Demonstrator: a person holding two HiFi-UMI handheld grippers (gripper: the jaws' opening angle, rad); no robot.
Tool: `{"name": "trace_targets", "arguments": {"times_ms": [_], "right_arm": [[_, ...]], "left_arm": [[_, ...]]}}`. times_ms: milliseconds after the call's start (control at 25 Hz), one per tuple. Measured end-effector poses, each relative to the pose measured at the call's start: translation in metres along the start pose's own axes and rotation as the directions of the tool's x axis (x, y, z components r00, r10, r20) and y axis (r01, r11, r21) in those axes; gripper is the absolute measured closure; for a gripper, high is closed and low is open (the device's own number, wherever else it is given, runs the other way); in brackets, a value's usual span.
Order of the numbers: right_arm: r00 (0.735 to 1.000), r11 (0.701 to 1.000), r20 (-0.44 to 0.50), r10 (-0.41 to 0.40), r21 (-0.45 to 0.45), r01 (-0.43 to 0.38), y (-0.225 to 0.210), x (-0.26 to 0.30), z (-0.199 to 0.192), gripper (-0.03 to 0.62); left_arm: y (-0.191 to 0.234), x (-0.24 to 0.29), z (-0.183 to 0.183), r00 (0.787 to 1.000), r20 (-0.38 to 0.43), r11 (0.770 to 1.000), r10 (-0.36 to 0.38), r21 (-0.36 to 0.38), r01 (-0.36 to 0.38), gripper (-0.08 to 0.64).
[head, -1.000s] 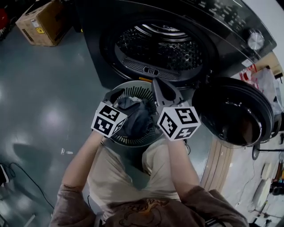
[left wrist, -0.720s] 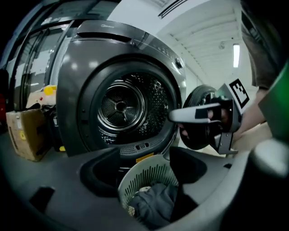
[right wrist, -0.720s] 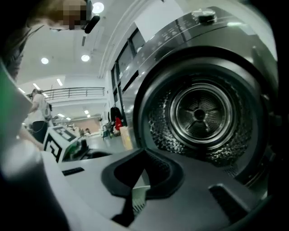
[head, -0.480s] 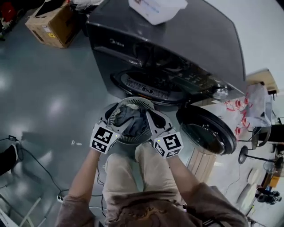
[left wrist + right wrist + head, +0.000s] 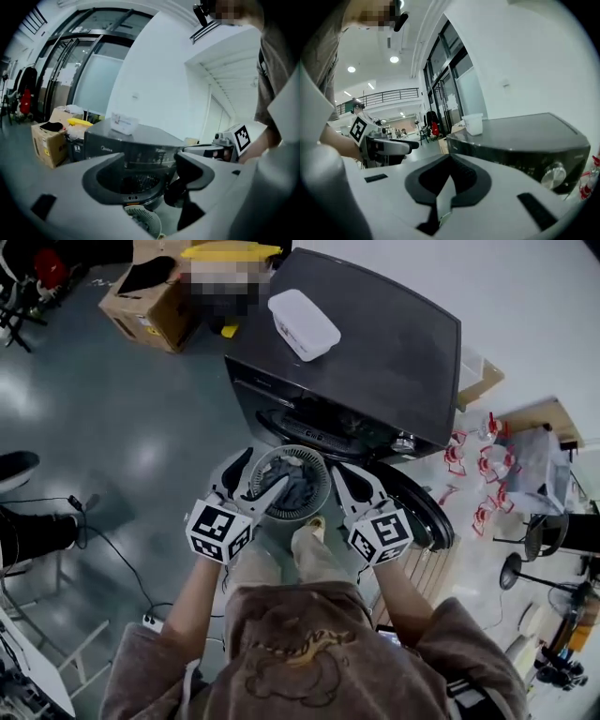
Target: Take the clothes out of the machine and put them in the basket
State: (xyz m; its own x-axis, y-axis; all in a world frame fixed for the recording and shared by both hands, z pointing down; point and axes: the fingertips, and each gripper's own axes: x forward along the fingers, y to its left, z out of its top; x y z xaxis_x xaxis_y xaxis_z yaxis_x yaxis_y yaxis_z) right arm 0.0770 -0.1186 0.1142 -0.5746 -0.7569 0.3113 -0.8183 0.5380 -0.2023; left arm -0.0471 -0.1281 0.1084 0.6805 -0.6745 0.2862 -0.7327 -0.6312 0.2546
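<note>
A round grey basket (image 5: 269, 461) stands on the floor in front of the dark machine (image 5: 375, 352), with dark clothes (image 5: 300, 488) lying in it. The machine's round door (image 5: 424, 519) hangs open to the right. My left gripper (image 5: 255, 479) is held high over the basket's left side, open with nothing between its fingers. In the left gripper view (image 5: 145, 174) the drum opening (image 5: 136, 180) and the basket (image 5: 143, 220) show through the gap. My right gripper (image 5: 342, 479) is over the basket's right side. The right gripper view (image 5: 450, 171) shows its pads together, shut and holding nothing that I can see.
A white plastic box (image 5: 303, 322) lies on the machine's top. A cardboard box (image 5: 150, 301) stands on the floor at the back left. Cables (image 5: 112, 545) run over the floor at the left. Red and white items (image 5: 487, 465) sit to the machine's right.
Both grippers have risen well above the basket, and the head view has lifted away from the machine. The clothes have stayed in the basket.
</note>
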Motion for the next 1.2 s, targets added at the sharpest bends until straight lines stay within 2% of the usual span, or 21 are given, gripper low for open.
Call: {"name": "trace_targets", "arguments": {"times_ms": [120, 280, 440, 600, 680, 920, 1080, 1200], "right_arm": [[0.999, 0.999, 0.016, 0.031, -0.007, -0.031, 0.007, -0.011, 0.042, 0.594], [0.995, 0.996, 0.047, 0.084, -0.041, -0.082, 0.008, -0.022, 0.087, 0.594], [0.99, 0.99, 0.076, 0.119, -0.08, -0.113, 0.0, -0.026, 0.11, 0.594], [0.989, 0.989, 0.088, 0.121, -0.098, -0.112, -0.013, -0.022, 0.123, 0.594], [0.989, 0.991, 0.096, 0.108, -0.093, -0.099, -0.017, -0.02, 0.128, 0.594], [0.988, 0.999, 0.152, 0.024, -0.039, -0.019, -0.018, -0.018, 0.134, 0.595], [0.987, 0.999, 0.157, -0.026, -0.014, 0.029, -0.015, -0.014, 0.123, 0.595], [0.986, 0.998, 0.157, -0.055, 0.001, 0.055, -0.015, -0.016, 0.113, 0.595]], "left_arm": [[-0.021, -0.014, 0.046, 0.999, 0.031, 1.0, 0.016, 0.006, -0.017, 0.212], [-0.042, -0.019, 0.09, 0.996, 0.08, 0.999, 0.039, 0.008, -0.04, 0.212], [-0.051, -0.014, 0.111, 0.988, 0.133, 0.997, 0.08, 0.012, -0.082, 0.209], [-0.044, -0.012, 0.122, 0.977, 0.178, 0.993, 0.12, -0.003, -0.122, 0.218], [-0.037, -0.013, 0.125, 0.974, 0.187, 0.991, 0.129, -0.003, -0.131, 0.263], [-0.012, -0.02, 0.124, 0.977, 0.175, 0.99, 0.124, 0.041, -0.133, 0.498], [0.003, -0.026, 0.115, 0.977, 0.178, 0.992, 0.12, 0.026, -0.127, 0.551], [0.006, -0.027, 0.106, 0.979, 0.176, 0.994, 0.102, 0.021, -0.108, 0.554]]}}
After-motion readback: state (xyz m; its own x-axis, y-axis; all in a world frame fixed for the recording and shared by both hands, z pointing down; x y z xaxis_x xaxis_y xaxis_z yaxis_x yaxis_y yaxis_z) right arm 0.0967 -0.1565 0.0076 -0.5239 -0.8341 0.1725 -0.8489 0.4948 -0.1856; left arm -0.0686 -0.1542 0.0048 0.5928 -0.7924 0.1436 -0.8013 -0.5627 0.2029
